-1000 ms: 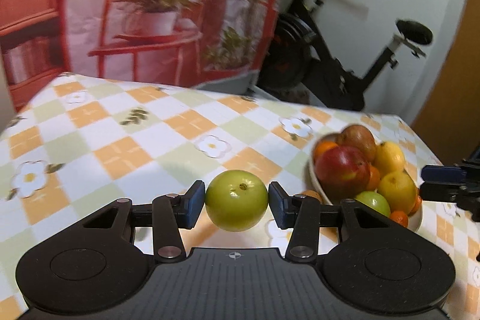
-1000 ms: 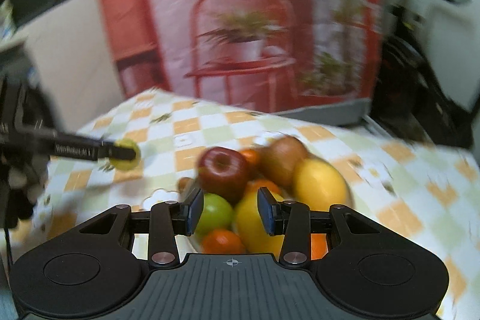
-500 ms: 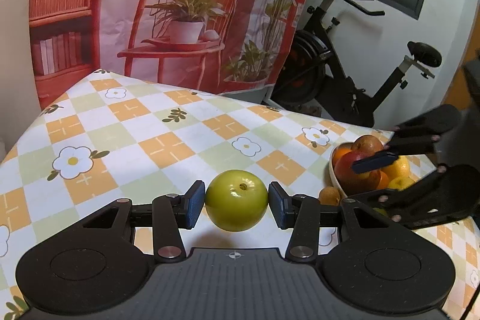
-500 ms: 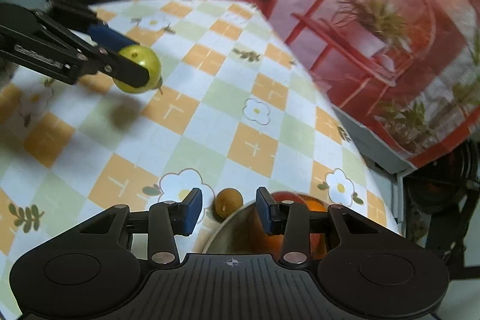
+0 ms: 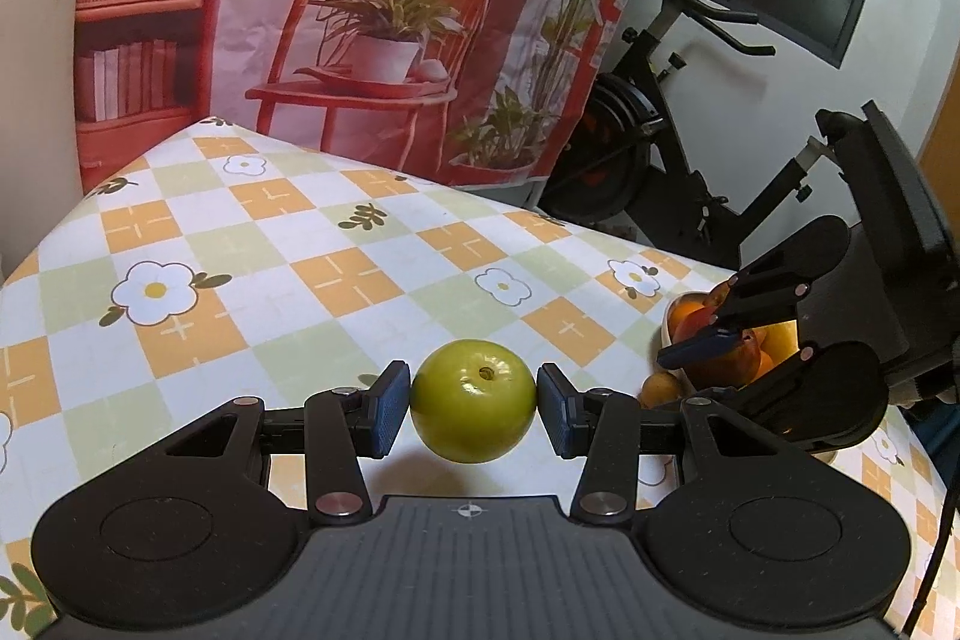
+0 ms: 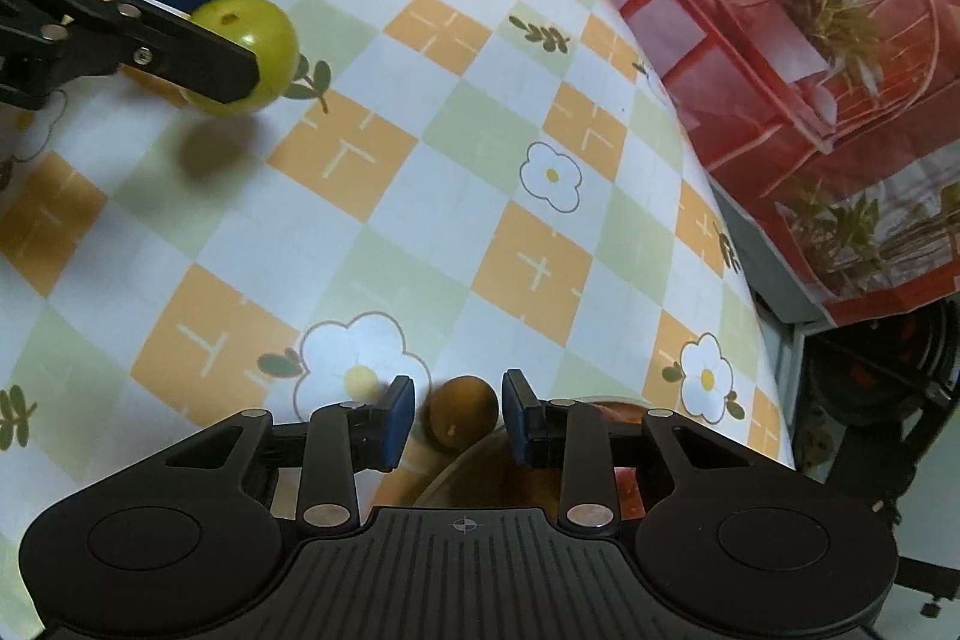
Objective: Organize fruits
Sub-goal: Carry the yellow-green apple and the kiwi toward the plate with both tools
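We are holding a green apple [image 5: 473,407] in the left hand-held gripper [image 5: 474,409], clamped between its blue pads and hanging clear above the table [image 5: 288,280], its shadow falling on the checked cloth below. Our right hand-held gripper [image 6: 459,421] is pointing steeply down at the near rim of the bowl [image 6: 456,466], and its jaws have just been closing. Between them sits a small brown fruit [image 6: 461,415] that is lying on the cloth just outside the bowl, touching or nearly touching its rim. A thin gap is showing on each side, so the pads are not yet pressing on it.

That fruit is lying straight ahead of the right gripper, centred between the pads; it looks roundish, so we judge no wrist turn is needed, only the last bit of closing. The right hand is plainly the nearer one, the left being well apart toward the table's far left side. The bowl rim under the fingers could snag the lift.
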Demonstrator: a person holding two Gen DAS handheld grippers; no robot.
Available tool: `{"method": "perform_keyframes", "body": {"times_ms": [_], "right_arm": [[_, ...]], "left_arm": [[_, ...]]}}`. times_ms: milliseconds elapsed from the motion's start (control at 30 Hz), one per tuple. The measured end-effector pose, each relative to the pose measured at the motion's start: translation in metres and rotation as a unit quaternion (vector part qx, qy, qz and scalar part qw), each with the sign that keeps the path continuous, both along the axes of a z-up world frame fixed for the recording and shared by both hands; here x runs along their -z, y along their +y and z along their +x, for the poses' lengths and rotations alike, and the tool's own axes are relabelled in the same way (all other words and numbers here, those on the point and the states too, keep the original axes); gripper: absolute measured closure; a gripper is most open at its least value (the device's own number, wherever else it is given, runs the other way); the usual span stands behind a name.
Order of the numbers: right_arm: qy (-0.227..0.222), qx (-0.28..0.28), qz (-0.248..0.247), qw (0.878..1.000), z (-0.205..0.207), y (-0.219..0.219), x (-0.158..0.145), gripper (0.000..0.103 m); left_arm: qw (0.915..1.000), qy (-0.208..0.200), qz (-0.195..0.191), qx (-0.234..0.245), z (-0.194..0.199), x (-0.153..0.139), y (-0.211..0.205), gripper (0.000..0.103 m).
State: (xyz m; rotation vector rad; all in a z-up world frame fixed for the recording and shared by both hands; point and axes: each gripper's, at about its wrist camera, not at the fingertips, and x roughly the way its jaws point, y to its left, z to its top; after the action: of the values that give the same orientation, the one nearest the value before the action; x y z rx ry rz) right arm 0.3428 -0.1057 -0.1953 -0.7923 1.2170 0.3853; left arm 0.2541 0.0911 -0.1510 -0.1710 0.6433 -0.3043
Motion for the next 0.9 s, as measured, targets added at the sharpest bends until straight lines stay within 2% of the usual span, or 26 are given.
{"method": "perform_keyframes", "body": {"times_ms": [200, 367, 600, 900], "right_arm": [[0.000, -0.004, -0.018, 1.000, 0.002, 0.001, 0.005, 0.080], [-0.009, -0.005, -0.006, 1.000, -0.004, 0.000, 0.000, 0.081], [-0.049, 0.002, 0.040, 0.998, -0.016, -0.006, -0.018, 0.081], [-0.115, 0.024, 0.097, 0.988, -0.047, -0.025, -0.043, 0.081]], "left_arm": [[1.0000, 0.000, 0.000, -0.002, -0.001, 0.000, 0.000, 0.054], [1.0000, -0.001, 0.003, -0.002, -0.002, -0.002, -0.002, 0.054], [0.9998, -0.011, 0.016, 0.004, -0.007, -0.012, -0.007, 0.054], [0.9988, -0.019, 0.041, 0.016, -0.015, -0.027, -0.023, 0.054]]}}
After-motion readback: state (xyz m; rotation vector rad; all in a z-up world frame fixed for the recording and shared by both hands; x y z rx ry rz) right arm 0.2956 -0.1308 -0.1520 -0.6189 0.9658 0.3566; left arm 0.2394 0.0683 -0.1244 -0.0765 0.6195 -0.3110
